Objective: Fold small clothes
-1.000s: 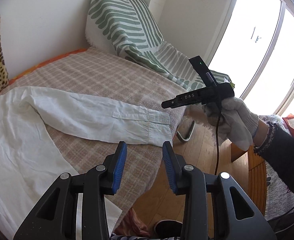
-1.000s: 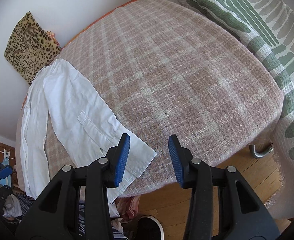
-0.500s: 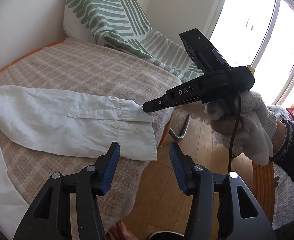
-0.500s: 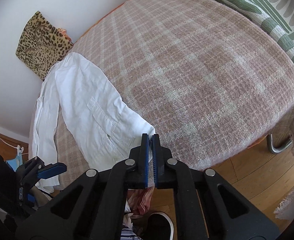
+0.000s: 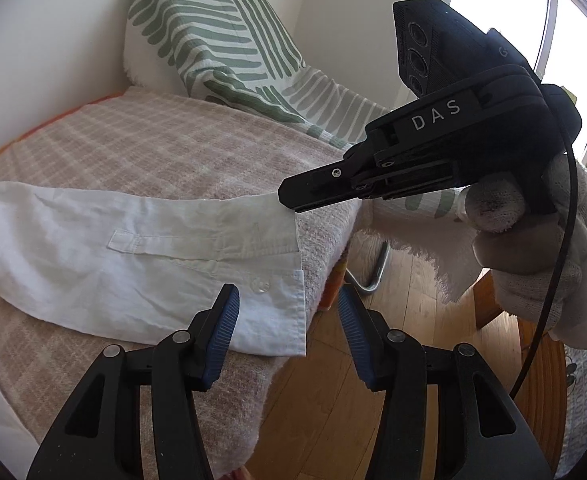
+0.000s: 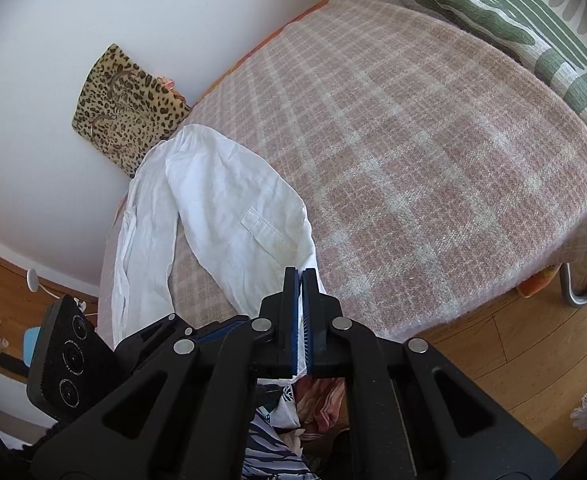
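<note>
Lying on the bed [image 5: 165,148], the white shirt's sleeve [image 5: 141,256] runs left to right, cuff at the right edge. Right gripper [image 6: 302,280] fingers pinch the far cuff corner; left gripper [image 5: 285,320] fingers, spread, straddle the near corner.

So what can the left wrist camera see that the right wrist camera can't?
Only the left view shows the gloved hand around the right gripper, the cuff button, and the window. Only the right view shows the leopard cushion and white cloth pinched between its shut pads. Both show the white shirt on the checked blanket, and the green-striped throw.
</note>
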